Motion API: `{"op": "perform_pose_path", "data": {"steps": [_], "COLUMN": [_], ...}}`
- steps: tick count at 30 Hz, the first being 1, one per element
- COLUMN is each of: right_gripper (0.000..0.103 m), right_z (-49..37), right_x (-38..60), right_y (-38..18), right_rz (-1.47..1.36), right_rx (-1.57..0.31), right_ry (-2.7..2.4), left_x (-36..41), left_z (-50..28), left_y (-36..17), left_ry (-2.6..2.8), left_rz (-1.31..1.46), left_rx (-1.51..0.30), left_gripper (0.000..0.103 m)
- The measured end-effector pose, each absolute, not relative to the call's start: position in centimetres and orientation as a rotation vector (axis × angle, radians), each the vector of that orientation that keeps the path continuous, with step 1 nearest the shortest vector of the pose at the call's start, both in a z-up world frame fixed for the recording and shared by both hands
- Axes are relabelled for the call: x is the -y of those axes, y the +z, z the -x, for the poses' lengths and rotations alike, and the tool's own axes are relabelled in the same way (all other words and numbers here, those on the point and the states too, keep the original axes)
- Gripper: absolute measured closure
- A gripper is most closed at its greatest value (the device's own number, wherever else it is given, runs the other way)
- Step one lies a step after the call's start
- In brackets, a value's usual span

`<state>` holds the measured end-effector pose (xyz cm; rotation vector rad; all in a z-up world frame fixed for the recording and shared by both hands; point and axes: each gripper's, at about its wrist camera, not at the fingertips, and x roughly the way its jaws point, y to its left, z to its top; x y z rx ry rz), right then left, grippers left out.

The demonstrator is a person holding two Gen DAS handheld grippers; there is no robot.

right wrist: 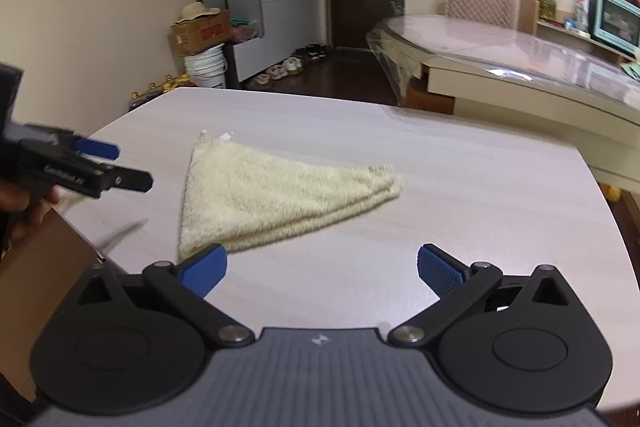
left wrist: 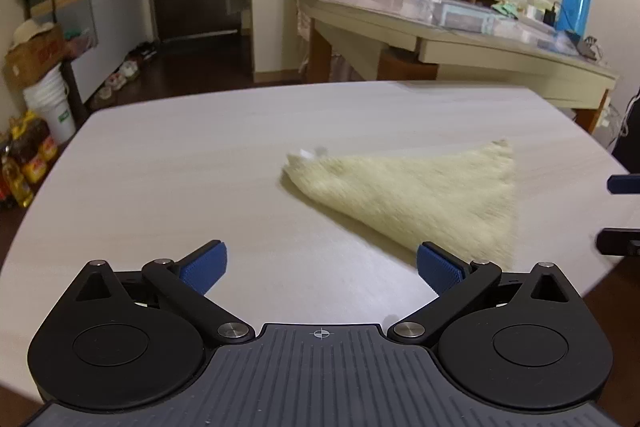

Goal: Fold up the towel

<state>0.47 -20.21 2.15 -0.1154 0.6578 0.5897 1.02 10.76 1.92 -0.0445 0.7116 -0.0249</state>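
Lying flat on the pale table (left wrist: 200, 155), folded to a triangle: cream towel (left wrist: 420, 187), centre-right of the left wrist frame, long edge running from upper left down to the lower right. Sitting ahead of both sets of jaws, apart from them. Left gripper (left wrist: 322, 267): jaws spread wide, nothing between, towel's near tip beside its right pad. Right gripper (right wrist: 322, 267): equally wide, empty, towel's near corner beside its left pad.
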Motion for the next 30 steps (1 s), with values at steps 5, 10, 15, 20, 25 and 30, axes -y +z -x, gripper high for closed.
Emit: {"op": "perform_pose_path", "data": {"steps": [5, 10, 15, 20, 25, 30], "right_gripper": [0.0, 0.0, 0.0, 0.0, 0.0, 0.0], "right_z": [1.1, 2.2, 3.3, 3.8, 3.9, 4.1], "right_x": [21.0, 21.7, 21.9, 21.7, 21.6, 21.4], "right_y": [2.4, 2.5, 2.9, 3.3, 3.6, 3.6], "right_rz": [0.082, 0.03, -0.001, 0.004, 0.005, 0.005], "right_rx": [-0.667, -0.676, -0.662, -0.657, -0.645, -0.644], "right_ry": [0.565, 0.538, 0.515, 0.523, 0.514, 0.512], "left_x": [-10.2, -9.7, -9.4, -9.2, -9.1, -8.7], "left_z": [1.4, 3.0, 3.6, 4.1, 4.1, 4.1], "left_y": [2.4, 2.6, 2.8, 3.3, 3.4, 3.4], "left_ry": [0.014, 0.052, 0.078, 0.089, 0.091, 0.082], "left_rz": [0.041, 0.054, 0.062, 0.087, 0.086, 0.081], "left_rx": [-0.696, -0.698, -0.704, -0.687, -0.687, -0.686], "left_gripper": [0.0, 0.0, 0.0, 0.0, 0.0, 0.0]}}
